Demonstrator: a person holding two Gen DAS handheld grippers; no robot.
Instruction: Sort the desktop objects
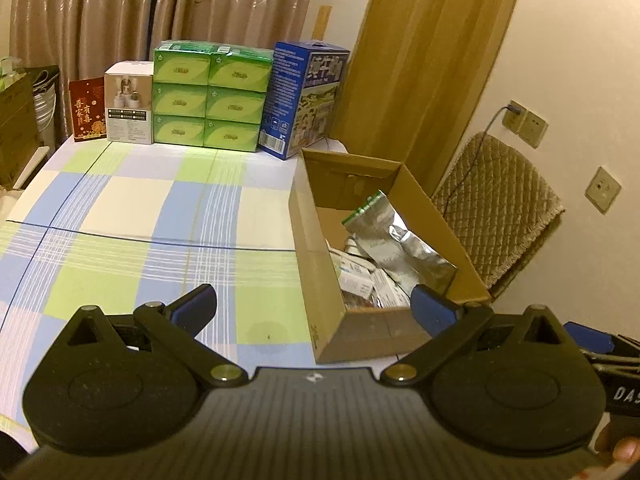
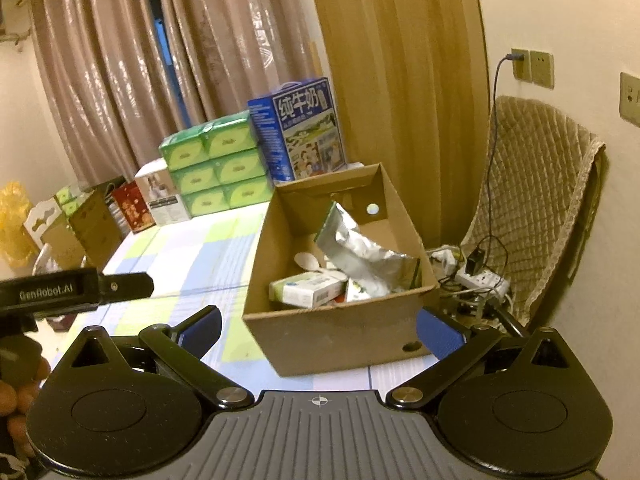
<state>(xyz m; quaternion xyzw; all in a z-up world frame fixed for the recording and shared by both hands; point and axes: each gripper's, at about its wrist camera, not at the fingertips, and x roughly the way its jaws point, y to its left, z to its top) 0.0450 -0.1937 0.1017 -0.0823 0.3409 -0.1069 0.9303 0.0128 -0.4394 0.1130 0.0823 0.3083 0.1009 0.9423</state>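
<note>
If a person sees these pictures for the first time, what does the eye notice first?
First, the open cardboard box on the checked tablecloth, holding a crumpled silver bag and small cartons. Next, the stack of green tissue packs beside a blue milk box at the table's far edge, before the curtains.

I can read "纯牛奶" on the blue milk carton (image 2: 298,130), "GenRobot.AI" on the left gripper (image 2: 48,290) beside me, and "DAS" on the right gripper (image 1: 624,394).
</note>
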